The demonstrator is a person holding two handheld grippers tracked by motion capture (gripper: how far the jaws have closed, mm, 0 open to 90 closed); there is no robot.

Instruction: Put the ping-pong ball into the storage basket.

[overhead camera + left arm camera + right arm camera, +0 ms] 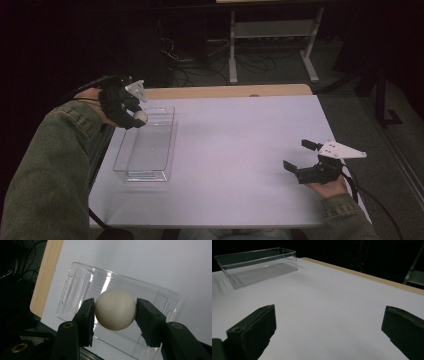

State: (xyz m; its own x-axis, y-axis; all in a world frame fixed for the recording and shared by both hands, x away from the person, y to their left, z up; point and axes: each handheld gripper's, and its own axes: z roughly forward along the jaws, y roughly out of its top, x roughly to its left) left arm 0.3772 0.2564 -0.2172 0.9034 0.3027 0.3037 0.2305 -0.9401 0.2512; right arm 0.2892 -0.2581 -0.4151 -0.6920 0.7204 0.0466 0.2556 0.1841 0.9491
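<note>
left claw [115, 311] grips white ball [115, 309] above clear bin [145, 145]; right claw [300, 155] hangs open, empty, over table [240, 150].

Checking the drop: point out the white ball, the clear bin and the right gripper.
white ball [115, 309], left gripper view, centre of its face.
clear bin [131, 173], high view, near wall.
right gripper [297, 156], high view, midway between fingertips.

The clear bin [145, 145] is standing open-topped near the table's [240, 150] left edge, its walls blocking any sideways entry; the left gripper [134, 119] with the white ball [140, 116] is occupying the space over its far end, while bare tabletop is lying open toward the right gripper [299, 157]
</note>
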